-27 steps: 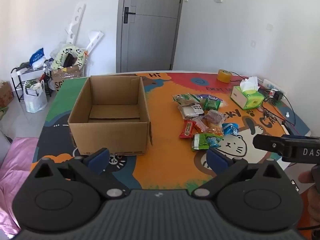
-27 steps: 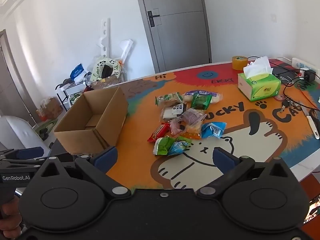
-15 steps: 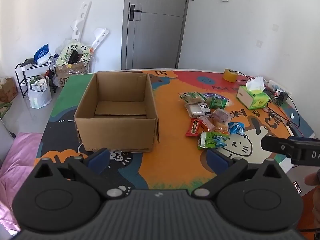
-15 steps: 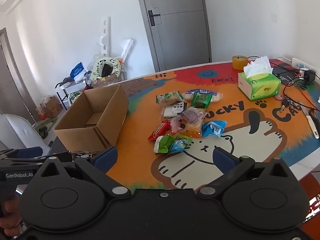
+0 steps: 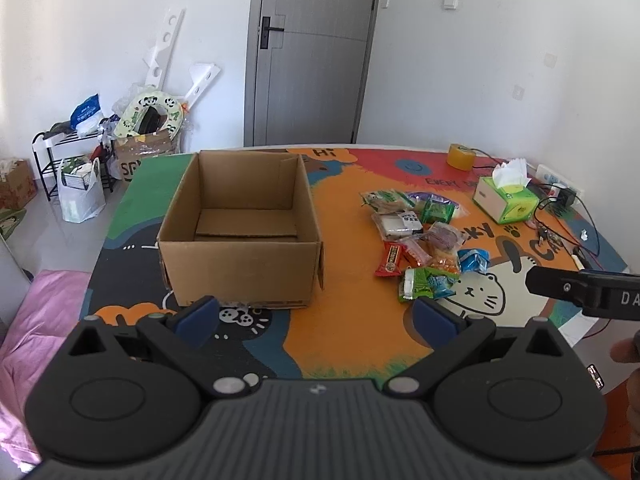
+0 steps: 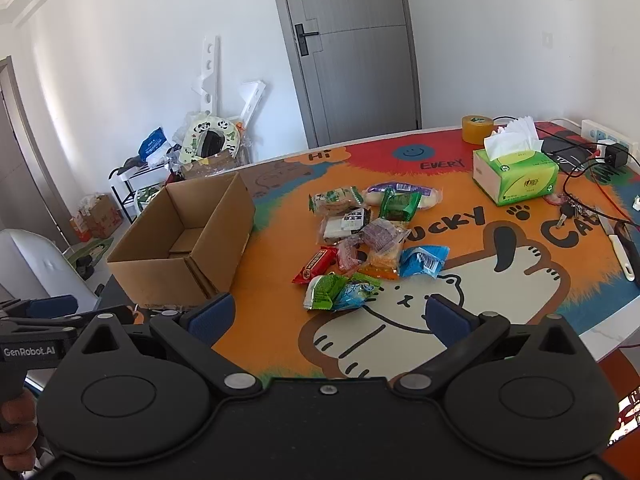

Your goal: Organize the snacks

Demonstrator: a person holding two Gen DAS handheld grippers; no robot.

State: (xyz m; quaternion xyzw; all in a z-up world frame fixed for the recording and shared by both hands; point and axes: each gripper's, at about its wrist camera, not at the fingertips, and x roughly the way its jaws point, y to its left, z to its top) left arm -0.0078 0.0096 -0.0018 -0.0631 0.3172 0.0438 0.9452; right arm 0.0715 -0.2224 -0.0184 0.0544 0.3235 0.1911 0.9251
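Observation:
An open, empty cardboard box [image 5: 244, 232] stands on the left of the colourful table mat [image 5: 352, 320]; it also shows in the right wrist view [image 6: 188, 244]. A pile of several snack packets [image 5: 420, 240] lies to its right, also in the right wrist view [image 6: 364, 240]. My left gripper [image 5: 316, 316] is open and empty, held above the near table edge in front of the box. My right gripper [image 6: 328, 316] is open and empty, near the front edge just short of the green packets [image 6: 340, 290].
A green tissue box [image 6: 516, 176], a tape roll [image 6: 478, 130], cables, keys and a power strip [image 6: 604, 136] sit at the table's right and back. A door [image 5: 312, 52], shelves and bags [image 5: 80, 196] stand beyond the table.
My left gripper has drawn back and risen a little, so the box looks further off. The right gripper has barely moved. Both stay open.

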